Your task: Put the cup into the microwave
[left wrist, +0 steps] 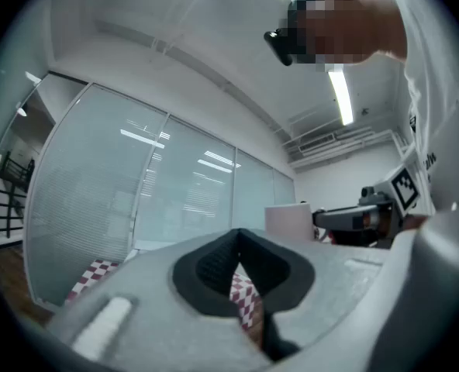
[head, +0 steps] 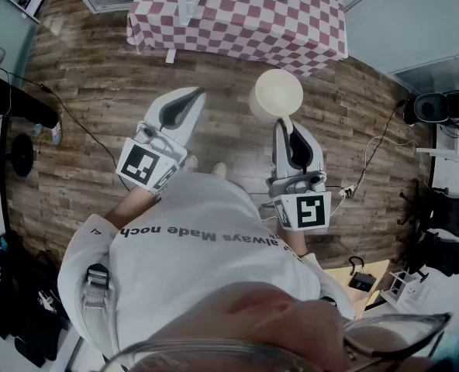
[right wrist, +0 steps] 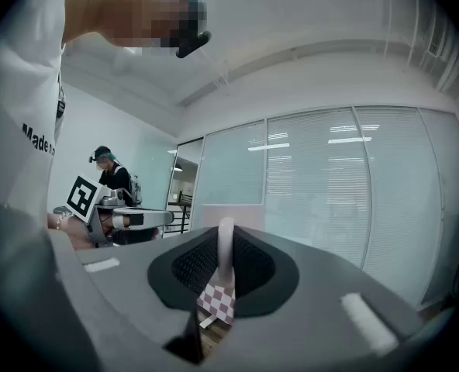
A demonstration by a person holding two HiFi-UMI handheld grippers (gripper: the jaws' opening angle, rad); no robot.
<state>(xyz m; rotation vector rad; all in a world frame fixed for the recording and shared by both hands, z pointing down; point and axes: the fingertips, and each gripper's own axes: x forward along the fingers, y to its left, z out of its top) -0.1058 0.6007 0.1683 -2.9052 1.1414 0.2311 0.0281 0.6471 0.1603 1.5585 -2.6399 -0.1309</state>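
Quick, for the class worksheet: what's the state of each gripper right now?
Left gripper: closed, empty.
Right gripper: closed on the rim of the cup.

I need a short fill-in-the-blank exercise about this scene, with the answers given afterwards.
1. The right gripper is shut on the thin wall of the ___.
2. The left gripper is shut and holds ___.
3. The tablecloth ahead has a red and white ___ pattern.
Missing words: cup; nothing; checkered.
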